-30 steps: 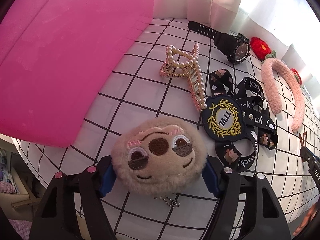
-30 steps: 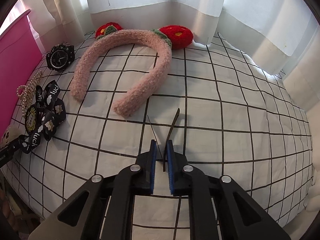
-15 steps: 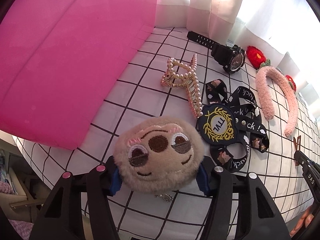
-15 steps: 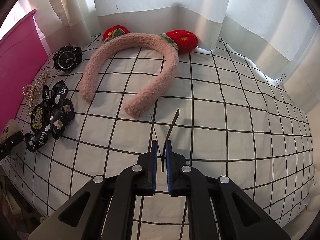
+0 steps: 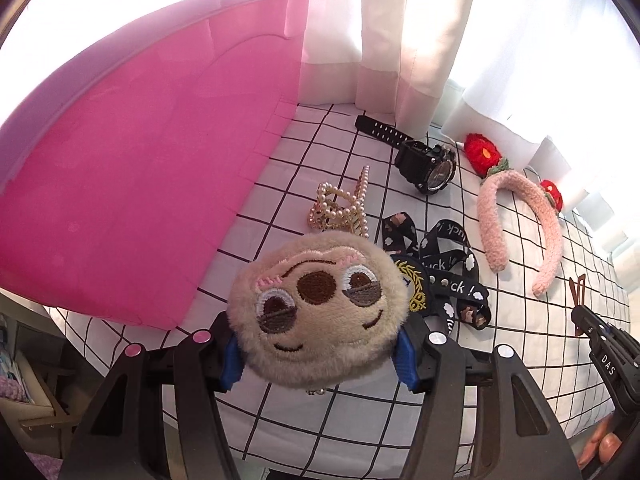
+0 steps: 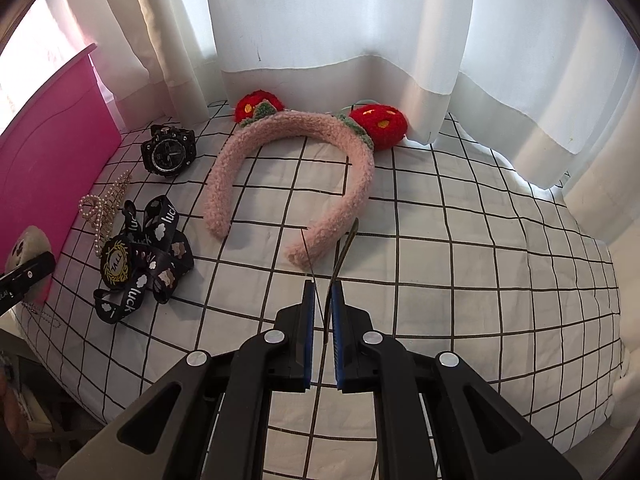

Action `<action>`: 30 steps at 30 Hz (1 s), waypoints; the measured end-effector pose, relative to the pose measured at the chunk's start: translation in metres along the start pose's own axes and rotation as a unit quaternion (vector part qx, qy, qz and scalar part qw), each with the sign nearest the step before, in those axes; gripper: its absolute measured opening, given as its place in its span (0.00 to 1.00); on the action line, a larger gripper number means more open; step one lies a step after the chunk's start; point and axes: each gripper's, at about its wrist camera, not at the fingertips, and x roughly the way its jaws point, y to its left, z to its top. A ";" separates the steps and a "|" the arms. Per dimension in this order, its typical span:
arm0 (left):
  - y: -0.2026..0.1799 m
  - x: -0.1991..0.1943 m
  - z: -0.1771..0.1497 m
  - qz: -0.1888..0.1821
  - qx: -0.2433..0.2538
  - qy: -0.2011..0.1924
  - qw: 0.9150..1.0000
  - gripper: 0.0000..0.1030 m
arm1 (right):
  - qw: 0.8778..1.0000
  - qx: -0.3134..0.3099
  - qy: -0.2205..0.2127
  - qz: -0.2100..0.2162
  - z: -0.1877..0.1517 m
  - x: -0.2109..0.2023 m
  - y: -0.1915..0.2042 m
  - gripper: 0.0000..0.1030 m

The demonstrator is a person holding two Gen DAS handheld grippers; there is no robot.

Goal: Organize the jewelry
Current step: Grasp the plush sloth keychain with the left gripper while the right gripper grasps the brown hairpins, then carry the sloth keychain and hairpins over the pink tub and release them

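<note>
- Beige plush (image 5: pixel 320 312), embroidered with a face, was pinched between the blue pads (image 5: pixel 404 356) of the left gripper (image 5: pixel 318 360) and was held clear of the checked sheet (image 5: pixel 360 420); a small bead chain was seen hanging under it.
- Beside the plush, toward the bin side, a pink bin (image 5: pixel 140 200) was seen standing on the sheet.
- Just beyond the plush, a pearl clip (image 5: pixel 342 210) was seen lying on the sheet, near the bin wall.
- Partly hidden behind the plush, a black ribbon bow (image 5: pixel 448 280) with a gold-stitched badge was seen on the sheet.
- Farther from the plush, past the clip, a black watch (image 5: pixel 428 164) was seen lying by the curtain (image 5: pixel 400 40).
- Well apart from the plush, a pink headband (image 6: pixel 296 168) with red knitted flowers was seen lying open-end toward the right-wrist camera, its top close to the curtain.
- Across the sheet from the plush, the right gripper (image 6: pixel 322 320) was seen pressed together on a thin brown hairpin (image 6: pixel 344 256), which stuck out past the pads and was raised off the sheet.
- In the left-wrist view the hairpin (image 5: pixel 578 286) and the right gripper's tip (image 5: pixel 596 336) were seen at the edge, with fingertips (image 5: pixel 604 440) visible below them.
</note>
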 end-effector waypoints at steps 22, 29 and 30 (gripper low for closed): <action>0.003 -0.101 0.088 -0.016 -0.001 -0.100 0.995 0.55 | 0.990 -0.063 -0.106 0.062 0.098 -0.093 0.082 0.08; 0.050 -0.127 0.116 0.017 -0.025 -0.123 0.992 0.55 | 0.978 -0.110 -0.132 0.115 0.131 -0.112 0.156 0.08; 0.059 -0.131 0.119 0.023 -0.030 -0.126 0.991 0.55 | 0.976 -0.117 -0.134 0.124 0.136 -0.114 0.167 0.08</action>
